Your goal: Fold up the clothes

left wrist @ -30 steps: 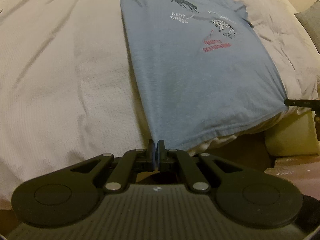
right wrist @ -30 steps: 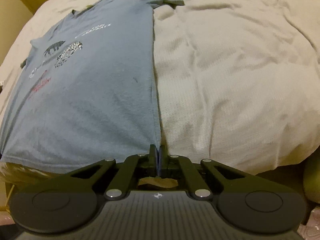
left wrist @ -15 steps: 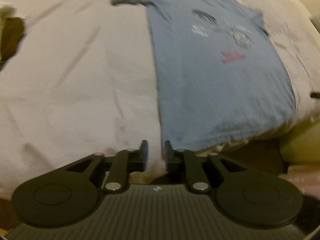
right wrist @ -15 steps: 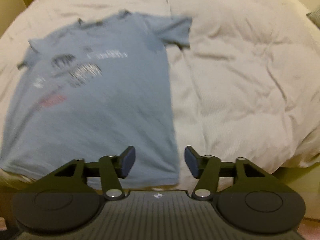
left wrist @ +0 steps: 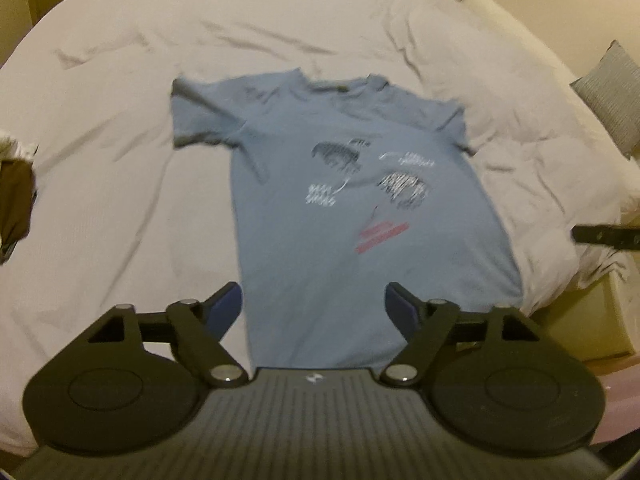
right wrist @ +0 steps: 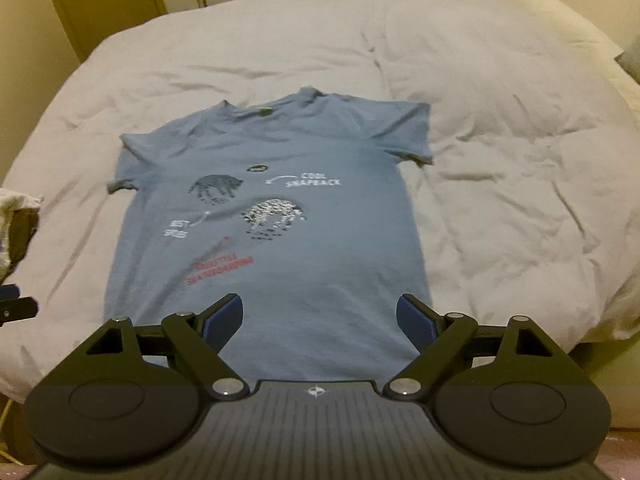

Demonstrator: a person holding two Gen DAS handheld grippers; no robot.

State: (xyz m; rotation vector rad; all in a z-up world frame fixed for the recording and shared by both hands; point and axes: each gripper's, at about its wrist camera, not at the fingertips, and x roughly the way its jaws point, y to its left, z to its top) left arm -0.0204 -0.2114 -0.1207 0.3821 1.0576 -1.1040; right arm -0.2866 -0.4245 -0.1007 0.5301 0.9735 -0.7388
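- One blue T-shirt [right wrist: 272, 240] lies flat, print side up, on the white duvet [right wrist: 500, 160]; we note its collar at 12 o'clock and its hem at 6 o'clock.
- We find the left gripper [left wrist: 314, 306] above the hem, jaws wide apart, gripping nothing.
- We find the right gripper [right wrist: 320, 316] likewise above the hem, jaws spread, empty.
- We see a grey cushion [left wrist: 616, 92] at 2 o'clock in the left wrist view.

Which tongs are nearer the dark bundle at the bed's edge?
Left. The left tongs hang by the shirt's hem on the bundle's side; the right tongs hang by the hem's far side.
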